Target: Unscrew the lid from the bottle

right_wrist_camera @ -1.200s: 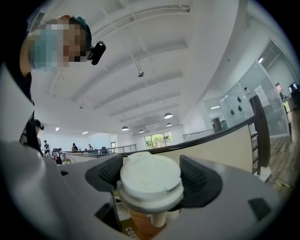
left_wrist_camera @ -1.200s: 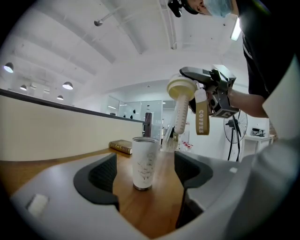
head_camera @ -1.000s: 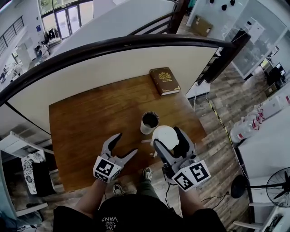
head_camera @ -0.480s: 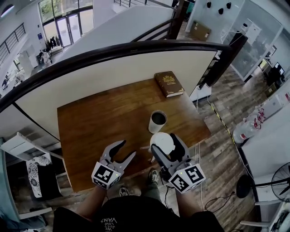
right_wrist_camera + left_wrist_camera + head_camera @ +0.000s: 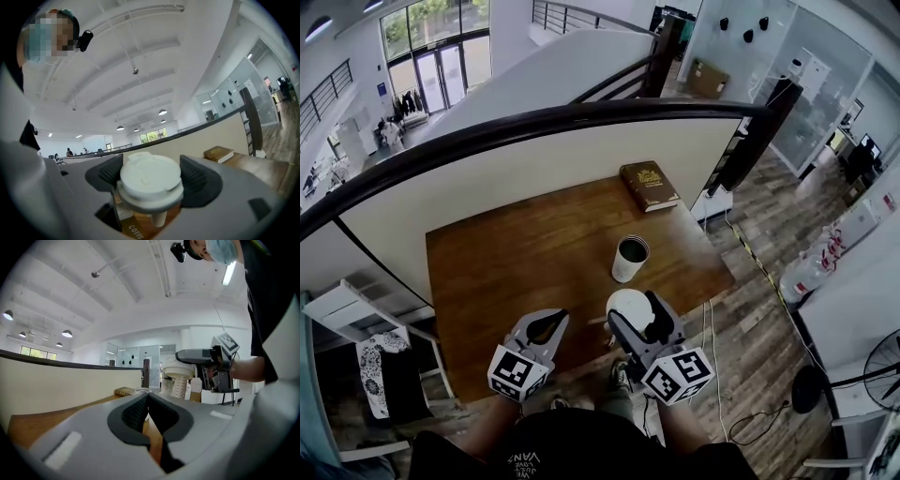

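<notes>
A white cup-like bottle (image 5: 629, 258) stands upright and uncovered on the wooden table (image 5: 506, 262). Its white lid (image 5: 628, 307) is off and lifted clear, just in front of the bottle. My right gripper (image 5: 634, 310) is shut on the lid, and in the right gripper view the lid (image 5: 151, 180) sits between the two dark pads (image 5: 105, 176). My left gripper (image 5: 555, 320) hovers over the table's front edge, left of the lid, shut on nothing. In the left gripper view its jaws (image 5: 146, 401) meet, with the bottle's rim (image 5: 140, 391) behind them and the lid (image 5: 180, 371) at the right.
A brown book (image 5: 649, 186) lies at the table's far right corner. A black handrail (image 5: 534, 120) on a cream wall runs behind the table. A white rack (image 5: 337, 309) stands at the left, and a wood floor with cables lies to the right.
The left gripper's jaws have gone from wide open to shut with nothing in them. The right gripper still holds the lid. The lid now sits farther in front of the bottle.
</notes>
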Tool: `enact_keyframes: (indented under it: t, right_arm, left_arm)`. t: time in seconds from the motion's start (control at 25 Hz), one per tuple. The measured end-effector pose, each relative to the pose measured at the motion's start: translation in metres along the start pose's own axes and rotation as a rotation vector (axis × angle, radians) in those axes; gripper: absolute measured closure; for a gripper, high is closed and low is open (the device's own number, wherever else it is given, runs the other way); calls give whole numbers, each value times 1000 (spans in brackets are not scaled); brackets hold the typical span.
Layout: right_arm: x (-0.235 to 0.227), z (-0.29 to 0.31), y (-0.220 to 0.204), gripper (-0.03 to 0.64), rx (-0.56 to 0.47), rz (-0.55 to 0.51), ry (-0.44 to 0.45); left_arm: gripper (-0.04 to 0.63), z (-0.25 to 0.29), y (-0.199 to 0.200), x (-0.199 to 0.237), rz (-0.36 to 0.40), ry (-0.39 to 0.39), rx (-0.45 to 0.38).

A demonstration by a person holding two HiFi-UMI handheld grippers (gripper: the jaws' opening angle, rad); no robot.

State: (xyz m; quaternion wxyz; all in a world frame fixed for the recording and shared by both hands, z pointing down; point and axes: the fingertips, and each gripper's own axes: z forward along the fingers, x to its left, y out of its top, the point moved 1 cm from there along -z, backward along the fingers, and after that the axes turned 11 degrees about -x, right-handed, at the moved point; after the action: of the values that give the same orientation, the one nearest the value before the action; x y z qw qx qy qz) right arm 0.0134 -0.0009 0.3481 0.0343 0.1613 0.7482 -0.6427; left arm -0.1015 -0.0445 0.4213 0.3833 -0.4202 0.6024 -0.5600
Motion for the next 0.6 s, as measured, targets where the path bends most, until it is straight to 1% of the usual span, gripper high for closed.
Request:
enact_keyframes:
  t: [0.28,0.6]
  right_arm:
    - [11,-10,-23,262,34,28,-19]
    - [21,-14,-40,262,68,42,-13]
  left_arm:
    - [584,-13,5,0,4,0,2]
    - [584,-27,0,-3,0,10,19]
